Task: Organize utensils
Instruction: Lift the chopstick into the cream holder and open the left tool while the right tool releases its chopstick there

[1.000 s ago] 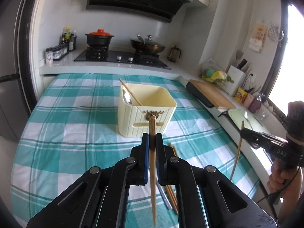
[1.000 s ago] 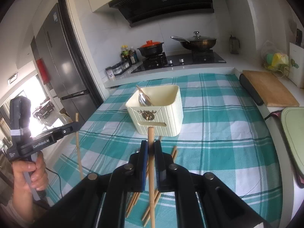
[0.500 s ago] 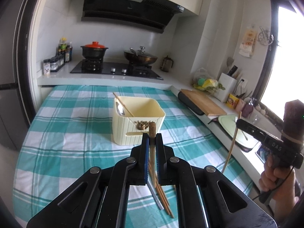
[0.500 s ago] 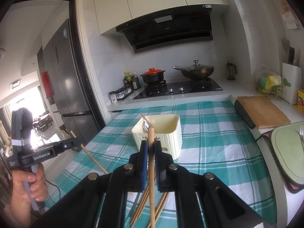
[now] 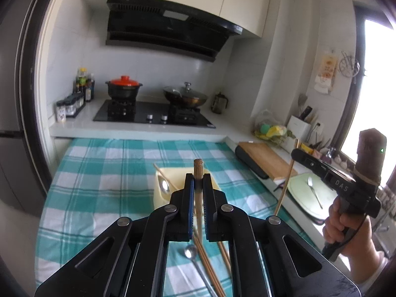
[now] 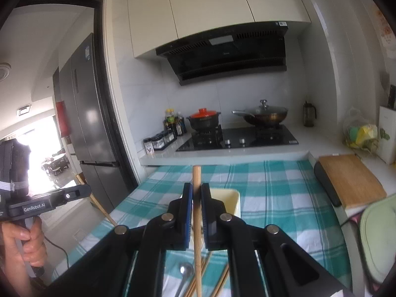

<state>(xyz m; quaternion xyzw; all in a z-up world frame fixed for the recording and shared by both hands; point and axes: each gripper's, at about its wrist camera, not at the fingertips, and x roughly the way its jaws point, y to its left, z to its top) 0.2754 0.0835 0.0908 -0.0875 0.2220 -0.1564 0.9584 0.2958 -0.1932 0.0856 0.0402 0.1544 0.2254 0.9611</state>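
Observation:
My left gripper (image 5: 198, 185) is shut on a wooden chopstick (image 5: 198, 170) that stands upright between its jaws. My right gripper (image 6: 196, 194) is shut on another wooden chopstick (image 6: 196, 180). Both are held high above the table, in front of the cream utensil holder (image 5: 162, 201), which holds a spoon (image 5: 163, 185) and a chopstick; it also shows in the right wrist view (image 6: 229, 201). Several chopsticks (image 5: 208, 267) and a metal spoon (image 5: 191, 253) lie on the checked cloth (image 5: 99, 173) below. The right gripper also shows in the left wrist view (image 5: 295, 153), and the left gripper in the right wrist view (image 6: 83, 190).
A stove with a red-lidded pot (image 5: 123, 89) and a wok (image 5: 185, 96) stands behind the table. A wooden cutting board (image 5: 264, 159) and a green tray (image 5: 309, 195) with a fork lie on the counter to the right. A fridge (image 6: 84, 123) is at the left.
Both grippers have risen with their chopsticks and tilted up; the holder sits lower and is partly hidden behind the jaws. The left chopstick has tilted, as the right wrist view shows.

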